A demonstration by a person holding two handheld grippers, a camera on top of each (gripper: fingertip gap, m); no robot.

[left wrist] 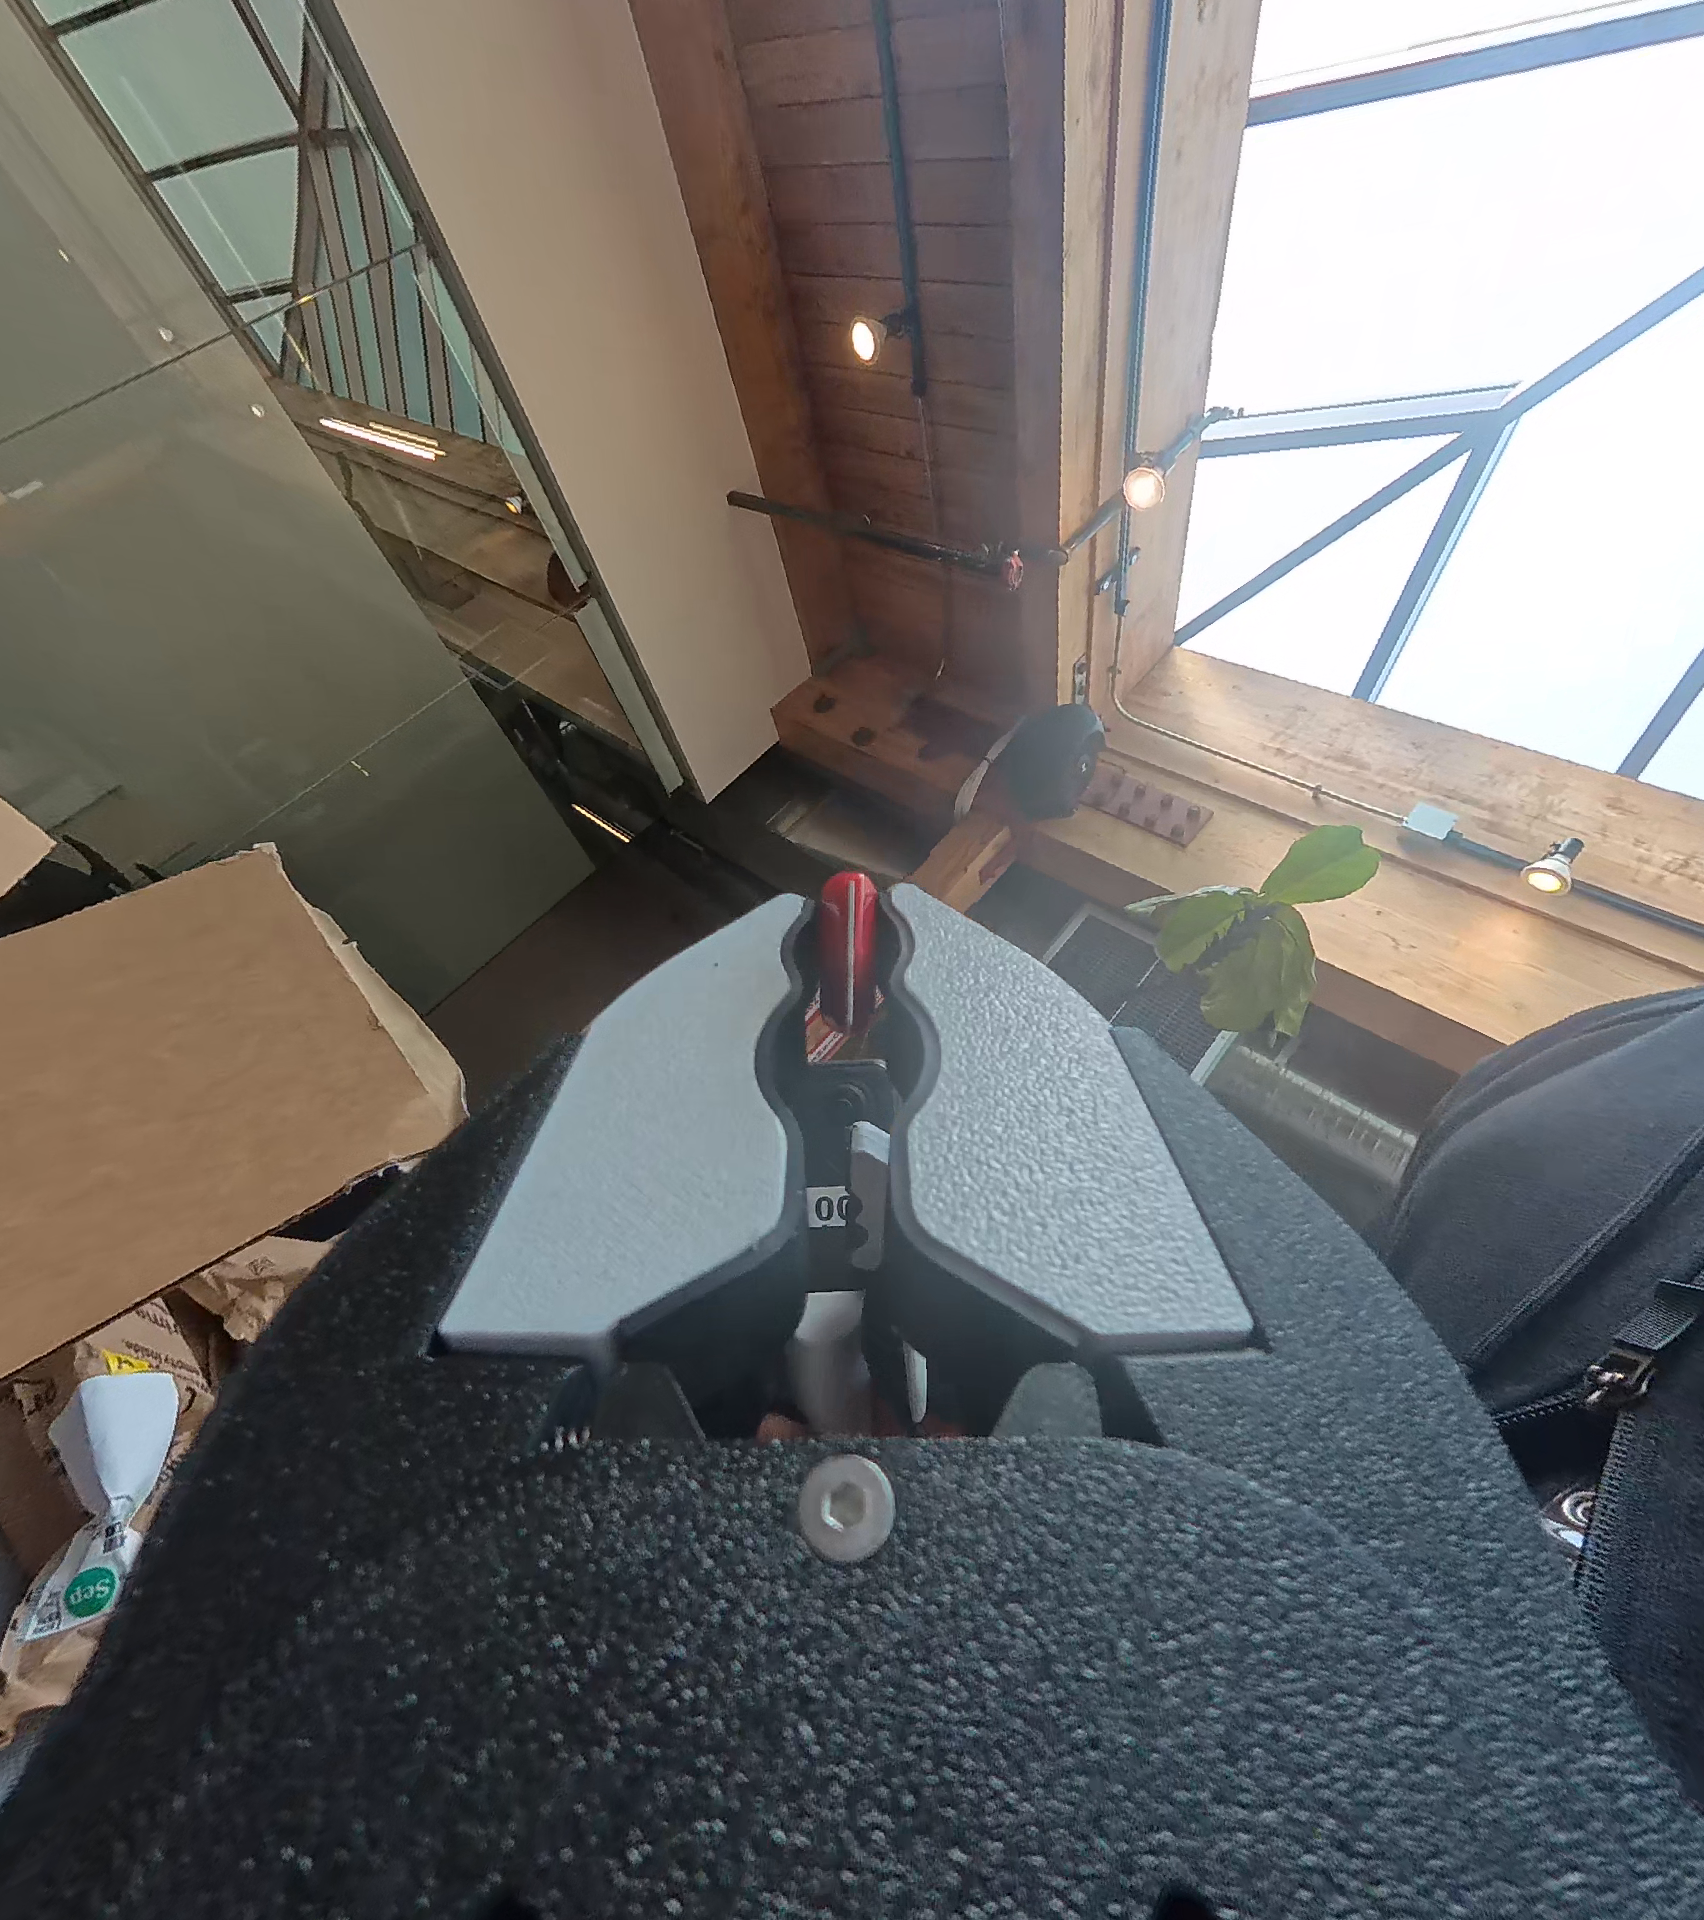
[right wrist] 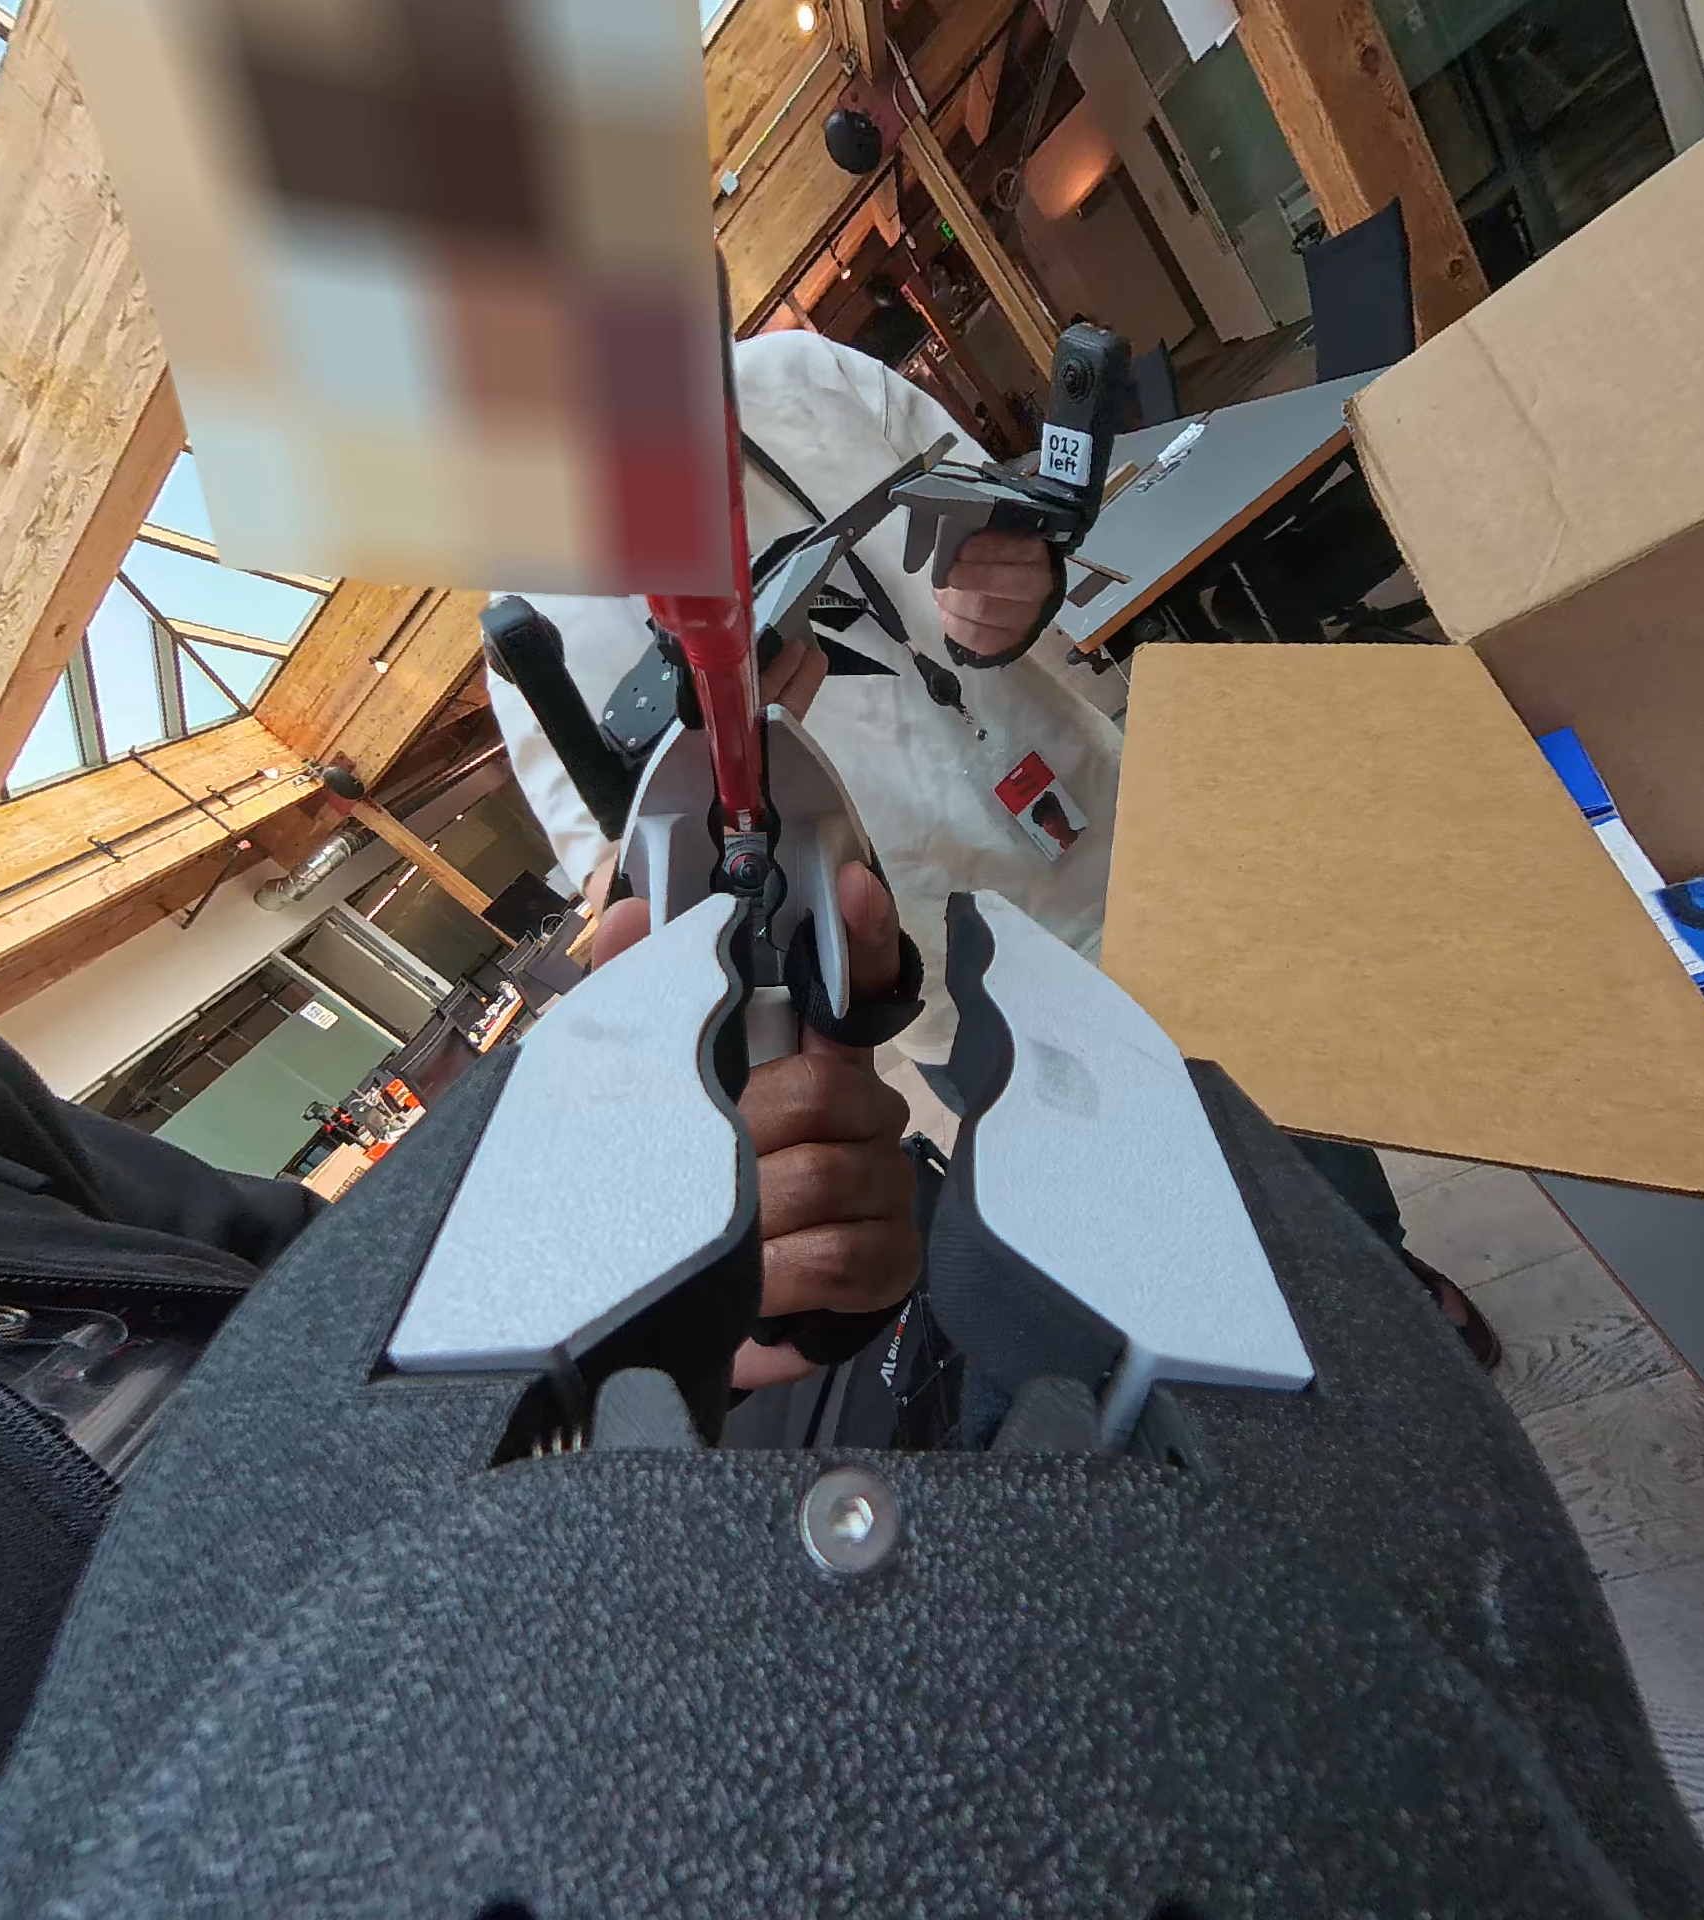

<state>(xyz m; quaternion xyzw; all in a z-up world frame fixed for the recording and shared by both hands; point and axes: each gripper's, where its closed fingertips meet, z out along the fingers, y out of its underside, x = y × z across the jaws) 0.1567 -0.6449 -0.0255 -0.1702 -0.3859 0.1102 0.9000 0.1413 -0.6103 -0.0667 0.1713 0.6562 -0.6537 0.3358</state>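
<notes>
My left gripper points up toward the ceiling and is shut on a red-handled tool. The red handle sticks out past the fingertips, and the tool's black pivot sits between the grey fingers. In the right wrist view, a hand holds this left gripper with the red handle rising from it; a blur patch hides the handle's top. My right gripper is open and empty, its fingers on either side of that hand without touching it.
An open cardboard box is at the left, with brown paper bags below it. It also shows in the right wrist view. A person in a white top holds another gripper before a grey table. Black fabric is close by. One gripper's finger ends stand about 6 centimeters off the other's.
</notes>
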